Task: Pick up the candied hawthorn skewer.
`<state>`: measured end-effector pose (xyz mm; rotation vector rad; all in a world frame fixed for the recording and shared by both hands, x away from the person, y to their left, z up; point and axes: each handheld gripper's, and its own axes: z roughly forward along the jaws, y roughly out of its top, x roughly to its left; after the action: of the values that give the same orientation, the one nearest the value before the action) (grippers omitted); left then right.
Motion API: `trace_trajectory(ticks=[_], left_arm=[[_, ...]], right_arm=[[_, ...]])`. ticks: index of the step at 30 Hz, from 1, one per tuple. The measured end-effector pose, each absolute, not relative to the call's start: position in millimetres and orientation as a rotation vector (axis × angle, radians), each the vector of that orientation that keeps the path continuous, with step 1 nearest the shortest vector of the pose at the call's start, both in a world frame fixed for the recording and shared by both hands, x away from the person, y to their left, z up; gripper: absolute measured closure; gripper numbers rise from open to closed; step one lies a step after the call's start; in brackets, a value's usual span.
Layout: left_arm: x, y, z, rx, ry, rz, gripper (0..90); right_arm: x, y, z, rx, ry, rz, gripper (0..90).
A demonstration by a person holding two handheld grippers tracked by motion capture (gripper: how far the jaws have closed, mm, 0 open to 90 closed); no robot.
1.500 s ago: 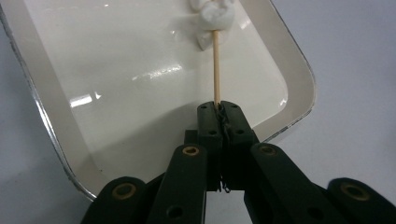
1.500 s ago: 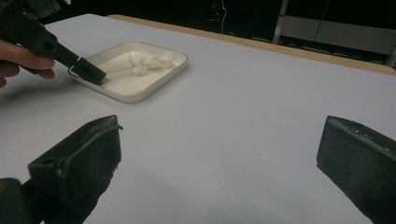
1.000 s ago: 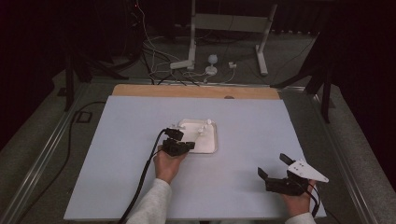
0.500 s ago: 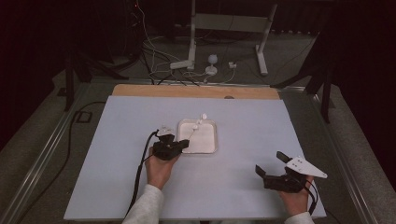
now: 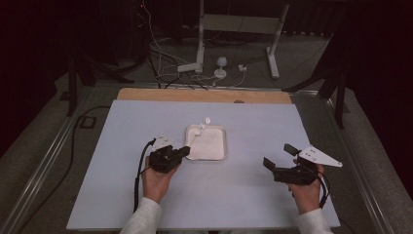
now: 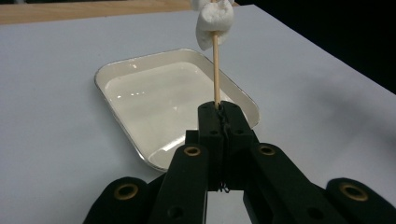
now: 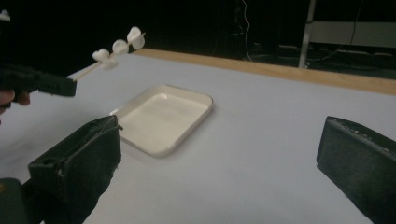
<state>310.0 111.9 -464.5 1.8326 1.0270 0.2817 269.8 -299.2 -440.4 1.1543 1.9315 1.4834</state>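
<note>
Near the middle of the pale blue-grey table sheet lies item one: a shallow white rectangular tray with rounded corners and a raised rim, empty inside, flat on the sheet, with bare sheet on all four sides.

Item two: a thin wooden skewer threaded with small white marshmallows, three or four of them, bunched toward its far tip. The skewer is lifted clear of the table and slants up over the tray's near-left corner; its lower end is clamped.

Item three: left gripper, black, two-jawed, held in a hand at the tray's left near corner, just beside the rim. Its jaws are pressed together on the skewer's lower end, as the left gripper view shows.

Item four: right gripper, black with a grey three-cornered plate on top, held in a hand near the sheet's right near corner, well apart from the tray. Its jaws stand wide with nothing between them.

Edges: a light wooden strip borders the sheet's far side; metal rails run along both long sides. Open sheet lies between the two grippers, behind the tray up to the wooden strip, and to the left of the left hand. Beyond the table, white stand legs and loose cables lie on the dark floor.
</note>
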Motion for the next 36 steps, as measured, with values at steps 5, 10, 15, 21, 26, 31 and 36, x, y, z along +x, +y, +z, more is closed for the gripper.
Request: trace_trajectory(ticks=[5, 10, 15, 21, 26, 31, 36], left_arm=[[303.8, 117.7, -464.2, 1.817, 1.013, 0.290, 90.0], [299.9, 123.2, -465.6, 1.797, 0.983, 0.304, 90.0], [296.6, 124.3, -464.6, 1.794, 0.952, 0.322, 89.9], [296.2, 125.9, -464.8, 1.814, 0.951, 0.323, 89.9], [296.3, 126.6, -465.4, 1.806, 0.949, 0.315, 89.9], [295.7, 125.0, -465.1, 1.811, 0.936, 0.320, 89.8], [295.8, 124.9, -465.6, 1.814, 0.936, 0.320, 89.8]], right_arm=[[282.3, -291.2, -426.3, 1.150, 1.930, 1.512, 0.0], [295.0, -281.2, -417.2, 1.144, 1.947, 1.518, 0.0], [305.2, -268.2, -410.1, 1.133, 1.961, 1.539, 0.0], [315.1, -252.8, -402.5, 1.106, 1.980, 1.571, 0.0], [321.5, -243.8, -395.5, 1.090, 1.995, 1.571, 0.0], [330.3, -232.6, -385.7, 1.073, 1.995, 1.596, 0.0], [338.3, -223.5, -381.5, 1.080, 2.003, 1.613, 0.0]])
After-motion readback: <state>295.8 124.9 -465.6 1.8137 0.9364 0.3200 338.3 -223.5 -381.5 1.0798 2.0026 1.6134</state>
